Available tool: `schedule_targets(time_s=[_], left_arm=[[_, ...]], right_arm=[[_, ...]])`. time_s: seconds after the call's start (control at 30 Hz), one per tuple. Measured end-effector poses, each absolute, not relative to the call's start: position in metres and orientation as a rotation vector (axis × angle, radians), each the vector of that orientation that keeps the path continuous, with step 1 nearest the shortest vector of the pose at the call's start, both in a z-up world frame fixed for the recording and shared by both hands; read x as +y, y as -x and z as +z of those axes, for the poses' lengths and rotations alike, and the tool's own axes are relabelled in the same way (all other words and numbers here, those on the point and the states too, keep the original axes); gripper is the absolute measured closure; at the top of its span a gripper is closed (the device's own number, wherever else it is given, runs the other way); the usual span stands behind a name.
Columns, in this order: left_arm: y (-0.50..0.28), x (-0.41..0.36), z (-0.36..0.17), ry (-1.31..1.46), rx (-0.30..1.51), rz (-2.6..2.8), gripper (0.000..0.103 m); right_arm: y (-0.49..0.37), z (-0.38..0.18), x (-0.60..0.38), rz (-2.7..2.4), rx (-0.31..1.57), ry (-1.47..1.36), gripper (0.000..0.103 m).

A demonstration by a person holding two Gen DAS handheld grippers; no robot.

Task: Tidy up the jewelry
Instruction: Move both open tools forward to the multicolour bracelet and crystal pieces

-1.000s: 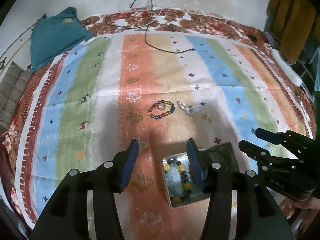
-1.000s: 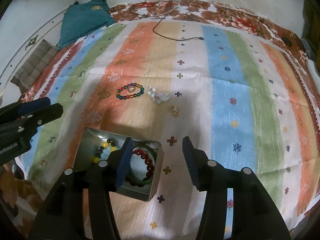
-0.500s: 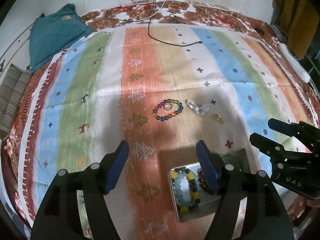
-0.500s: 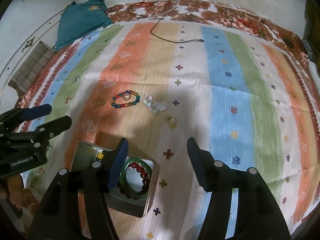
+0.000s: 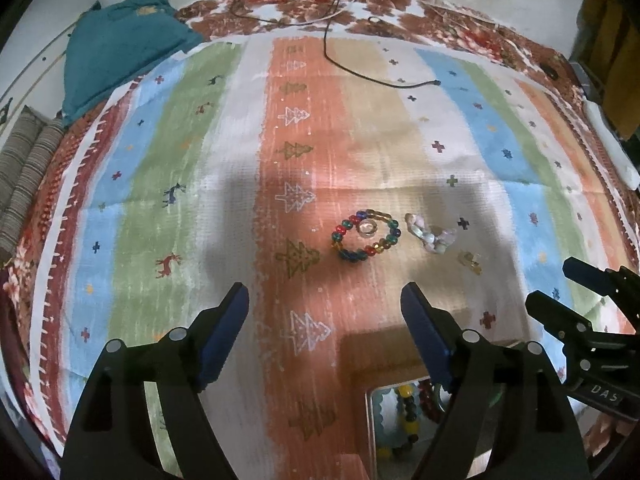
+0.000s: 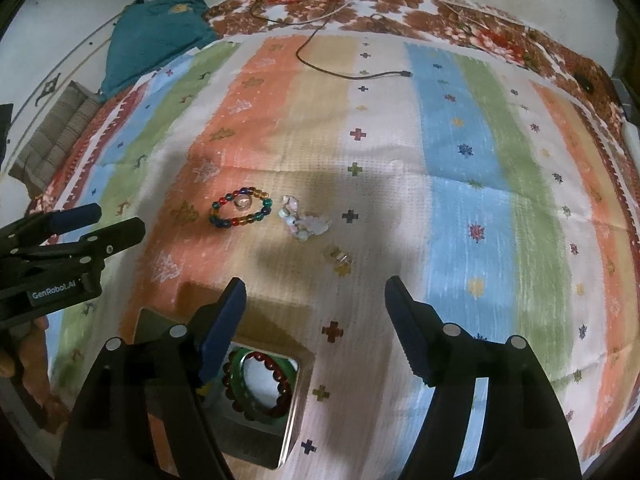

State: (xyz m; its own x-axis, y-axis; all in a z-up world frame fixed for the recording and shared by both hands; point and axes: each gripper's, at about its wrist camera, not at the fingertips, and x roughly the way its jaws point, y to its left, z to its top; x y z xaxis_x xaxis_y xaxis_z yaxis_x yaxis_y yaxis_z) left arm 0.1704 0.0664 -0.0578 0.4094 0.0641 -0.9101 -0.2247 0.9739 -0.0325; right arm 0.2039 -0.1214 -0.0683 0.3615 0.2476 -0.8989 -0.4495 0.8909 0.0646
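Observation:
A multicoloured bead bracelet lies on the striped cloth with a small ring inside its loop. Beside it sit a pale bead bracelet and small yellowish earrings. A square metal tin near the front holds a green bangle, a dark red bead bracelet and a yellow and black one. My left gripper hovers short of the colourful bracelet, its jaws opening, nothing between them. My right gripper hangs over the cloth just short of the earrings, its jaws opening too, empty.
The striped cloth covers a floral bedspread. A teal cushion and a folded grey cloth lie at the far left. A black cable trails across the far side. A white object rests at the right edge.
Both grippers have opened wider and moved forward past the tin toward the loose jewellery. The tin has slid down toward the bottom of both views.

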Motion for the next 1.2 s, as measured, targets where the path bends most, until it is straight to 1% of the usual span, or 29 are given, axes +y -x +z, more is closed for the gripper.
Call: schedule_targets(time_s=[0.5, 0.7, 0.93, 1.2], left_arm=[[-0.195, 0.072, -0.083, 0.119, 1.204, 0.187, 0.024], [-0.203, 0.069, -0.089, 0.108, 1.217, 0.172, 0.024], [-0.213, 0.070, -0.103, 0.081, 1.242, 0.166, 0.024], [-0.224, 0.080, -0.118, 0.113, 1.266, 0.158, 0.025]], right_arm=[[-0.232, -0.089, -0.114, 0.431, 1.176, 0.207, 0.031], [-0.235, -0.088, -0.103, 0.449, 1.171, 0.229, 0.031], [-0.244, -0.100, -0.096, 0.453, 1.195, 0.250, 0.031], [-0.259, -0.117, -0.091, 0.455, 1.230, 0.251, 0.031]])
